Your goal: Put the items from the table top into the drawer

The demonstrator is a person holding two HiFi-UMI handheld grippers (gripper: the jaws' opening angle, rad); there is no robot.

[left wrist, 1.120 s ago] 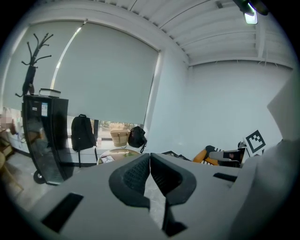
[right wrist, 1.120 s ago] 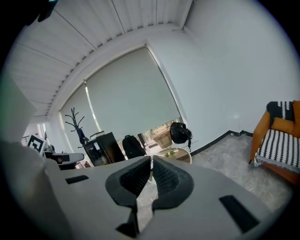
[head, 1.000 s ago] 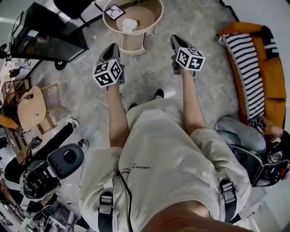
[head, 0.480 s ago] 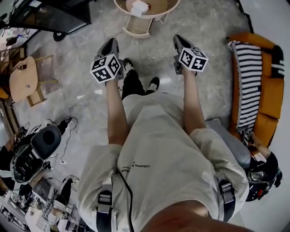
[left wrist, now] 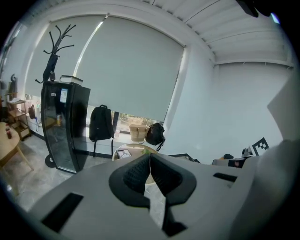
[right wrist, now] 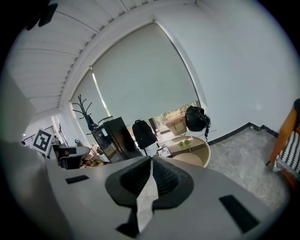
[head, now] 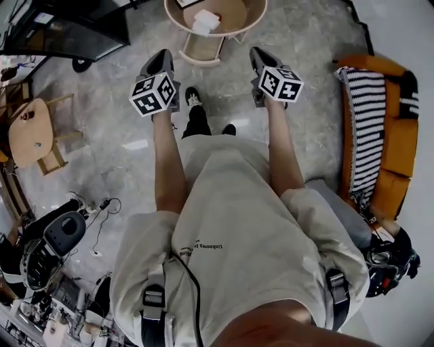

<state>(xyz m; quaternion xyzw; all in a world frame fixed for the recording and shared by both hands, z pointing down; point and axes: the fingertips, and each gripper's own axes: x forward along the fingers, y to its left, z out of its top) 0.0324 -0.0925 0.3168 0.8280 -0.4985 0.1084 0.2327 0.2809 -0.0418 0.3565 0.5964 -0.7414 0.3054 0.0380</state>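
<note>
A round, light wooden table point(head: 173, 18) stands ahead at the top of the head view. On it lie a white folded item point(head: 205, 22) and a small framed card. An open-fronted lower compartment point(head: 201, 49) sits beneath the top. My left gripper point(head: 162, 58) and right gripper point(head: 255, 55) are held out side by side over the floor, short of the table, both shut and empty. In the left gripper view the jaws point(left wrist: 150, 157) meet in front of the table point(left wrist: 127, 150). In the right gripper view the shut jaws point(right wrist: 151, 162) point at the table point(right wrist: 197, 151), where two green items point(right wrist: 184, 142) lie.
A black cabinet point(head: 68, 37) stands to the left, with a small wooden side table point(head: 27, 132) nearer. An orange sofa with a striped blanket point(head: 369, 115) lines the right. Backpacks point(left wrist: 101, 123) and a coat rack point(left wrist: 54, 47) stand by the window. Gear clutters the floor at lower left point(head: 54, 237).
The person has stepped forward and the floor has slid back beneath them. Both grippers have advanced toward the round table, with their jaws still closed.
</note>
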